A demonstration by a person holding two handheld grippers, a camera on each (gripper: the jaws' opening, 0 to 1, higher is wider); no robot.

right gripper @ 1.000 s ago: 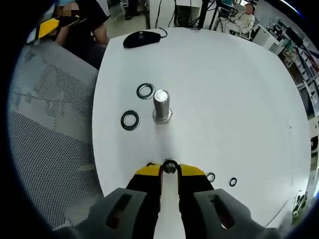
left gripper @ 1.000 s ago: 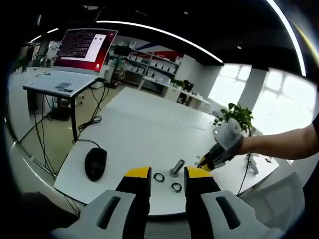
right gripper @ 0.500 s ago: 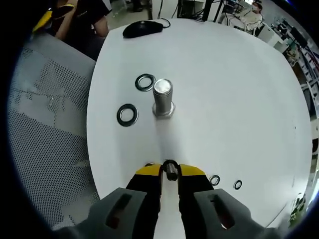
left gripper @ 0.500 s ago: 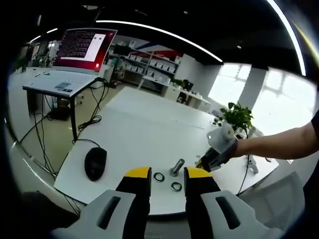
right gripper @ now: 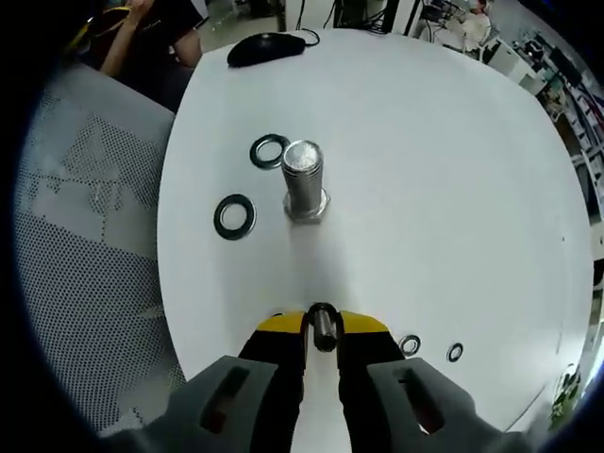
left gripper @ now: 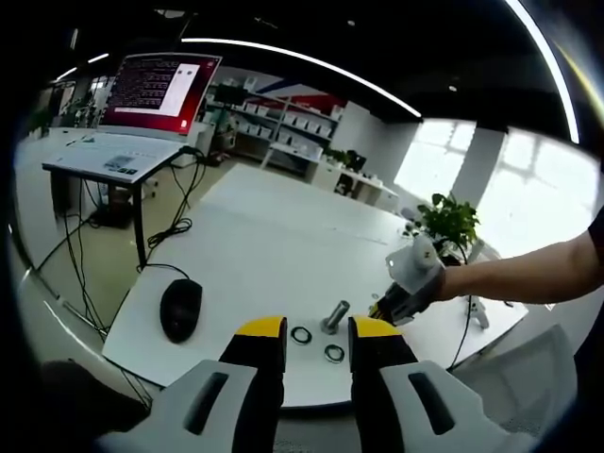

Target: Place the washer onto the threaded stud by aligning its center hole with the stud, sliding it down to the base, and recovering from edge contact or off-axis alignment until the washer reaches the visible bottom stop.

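In the right gripper view a silver threaded stud (right gripper: 304, 179) stands upright on its hex base on the white table (right gripper: 444, 170). My right gripper (right gripper: 322, 326) is shut on a washer (right gripper: 324, 326), held edge-on above the table, short of the stud. Two dark washers lie beside the stud, one (right gripper: 270, 150) just past it and one (right gripper: 233, 215) to its left. In the left gripper view my left gripper (left gripper: 316, 332) is open with nothing between its fingers, hanging before the stud (left gripper: 334, 316) and the two washers (left gripper: 301, 335). The right gripper (left gripper: 385, 309) comes in from the right there, close to the stud.
A black mouse (left gripper: 180, 310) lies left on the table (left gripper: 264, 255), also seen as the mouse (right gripper: 264, 47) at the far edge. Two small washers (right gripper: 410, 344) lie near my right gripper. A mesh chair (right gripper: 85, 264) stands at the table's left. A desk with a monitor (left gripper: 160, 90) stands far left.
My right gripper has lifted and moved toward the stud with the washer; the stud now looks larger and nearer in its view. The left gripper has stayed put.
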